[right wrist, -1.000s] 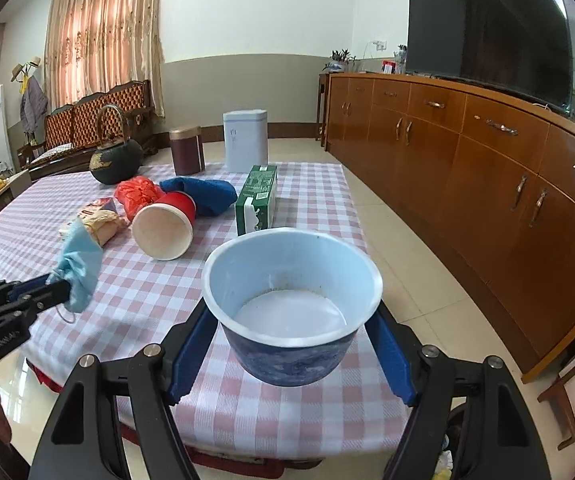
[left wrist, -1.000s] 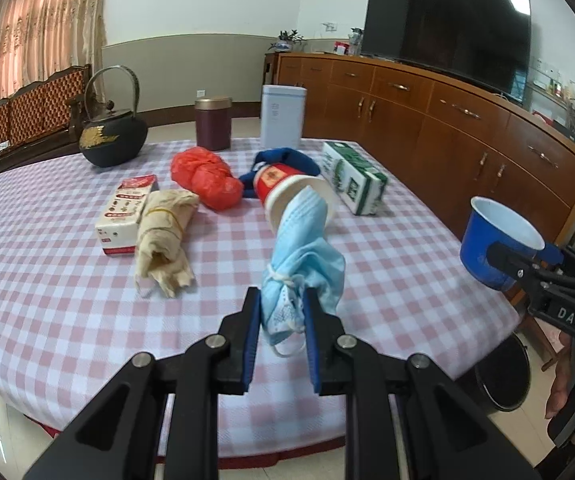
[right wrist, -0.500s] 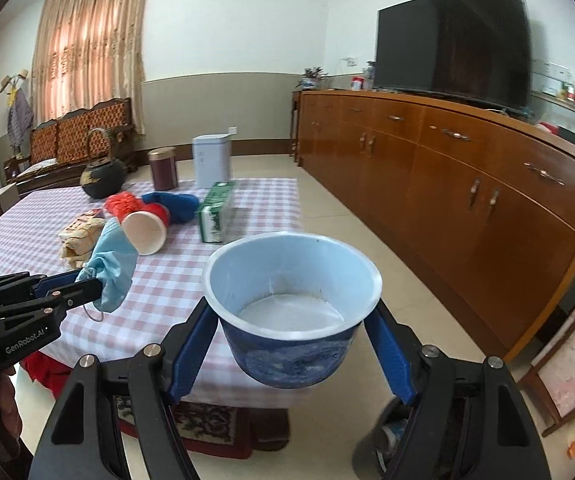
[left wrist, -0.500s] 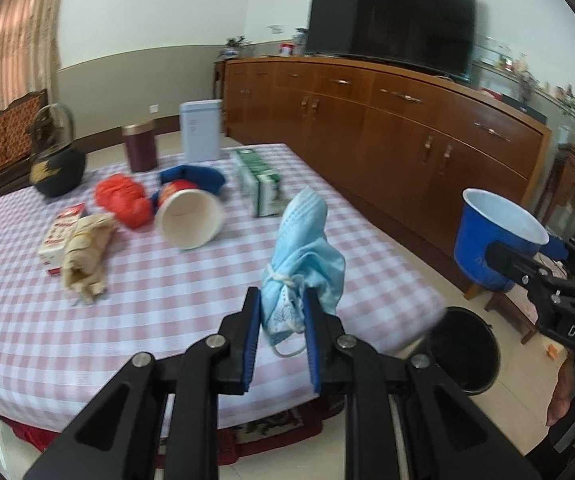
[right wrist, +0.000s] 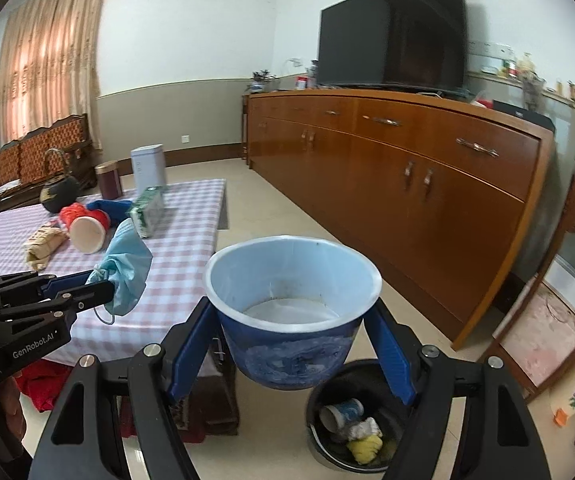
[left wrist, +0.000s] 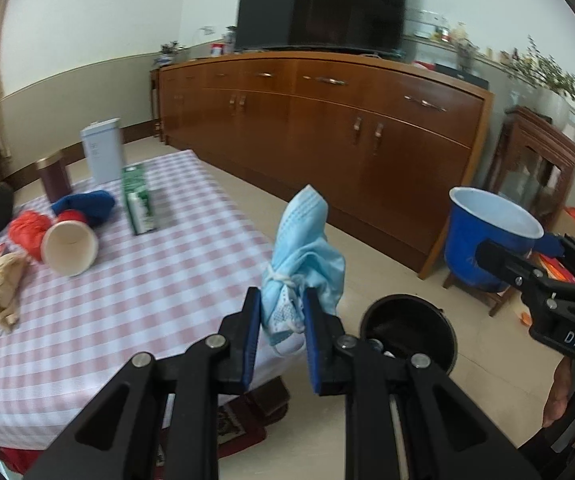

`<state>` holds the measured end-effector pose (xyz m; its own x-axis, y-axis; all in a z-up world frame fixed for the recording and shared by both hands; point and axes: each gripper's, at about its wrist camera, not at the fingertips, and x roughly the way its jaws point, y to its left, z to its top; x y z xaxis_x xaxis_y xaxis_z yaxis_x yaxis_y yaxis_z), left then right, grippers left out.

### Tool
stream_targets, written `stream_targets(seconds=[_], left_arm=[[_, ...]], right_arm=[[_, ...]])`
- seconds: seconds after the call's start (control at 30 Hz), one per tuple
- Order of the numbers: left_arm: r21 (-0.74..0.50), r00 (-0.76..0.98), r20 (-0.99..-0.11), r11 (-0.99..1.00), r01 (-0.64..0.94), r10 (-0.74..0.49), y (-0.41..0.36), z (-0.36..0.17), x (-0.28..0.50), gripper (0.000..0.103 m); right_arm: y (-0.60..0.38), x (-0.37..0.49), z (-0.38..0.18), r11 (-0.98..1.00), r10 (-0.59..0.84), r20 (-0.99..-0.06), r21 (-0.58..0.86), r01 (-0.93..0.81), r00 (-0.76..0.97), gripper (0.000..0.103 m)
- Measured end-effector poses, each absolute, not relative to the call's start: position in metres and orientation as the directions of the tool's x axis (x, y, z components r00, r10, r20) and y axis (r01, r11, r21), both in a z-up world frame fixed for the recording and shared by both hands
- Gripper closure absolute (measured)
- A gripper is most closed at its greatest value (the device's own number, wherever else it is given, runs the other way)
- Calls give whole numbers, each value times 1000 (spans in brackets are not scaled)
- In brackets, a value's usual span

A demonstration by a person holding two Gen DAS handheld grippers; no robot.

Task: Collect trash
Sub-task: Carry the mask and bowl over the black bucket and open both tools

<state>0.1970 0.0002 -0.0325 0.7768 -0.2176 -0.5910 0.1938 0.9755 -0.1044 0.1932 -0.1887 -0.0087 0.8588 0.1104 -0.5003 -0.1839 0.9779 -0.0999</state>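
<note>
Left wrist view: left gripper (left wrist: 280, 320) nearly closed, blue pads pinching a crumpled blue face mask (left wrist: 301, 256) w/ its top sticking up past the tips, out over the table (left wrist: 167, 280) edge. Black trash bin (left wrist: 407, 330) on the floor just right of the jaws. Right gripper (left wrist: 527, 256) at right edge w/ blue bowl (left wrist: 483, 236). On the table: paper cup (left wrist: 69, 246) on its side, green carton (left wrist: 139, 204), red bag (left wrist: 27, 230). Right wrist view: right gripper (right wrist: 293, 340) wide, pads pressed on both sides of the blue bowl (right wrist: 293, 320), upright, empty inside. Bin (right wrist: 353, 420) directly below/behind the bowl, some trash in it. Left gripper (right wrist: 99, 286) w/ mask (right wrist: 127, 272) at left.
</note>
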Motion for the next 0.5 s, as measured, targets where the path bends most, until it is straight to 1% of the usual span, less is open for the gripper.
stream_targets(seconds=[0.2,0.5], left_arm=[[-103,750,-605,960,262,-269,-35,-37,202,81],[-112,686,-641,926,361,-345,-84,-60,209,81]], right_arm=[[-222,186,-17,985,71,-509,-100,-140,858,26],[-271,178,-39,992,1,-539,-104,-67,842,26]])
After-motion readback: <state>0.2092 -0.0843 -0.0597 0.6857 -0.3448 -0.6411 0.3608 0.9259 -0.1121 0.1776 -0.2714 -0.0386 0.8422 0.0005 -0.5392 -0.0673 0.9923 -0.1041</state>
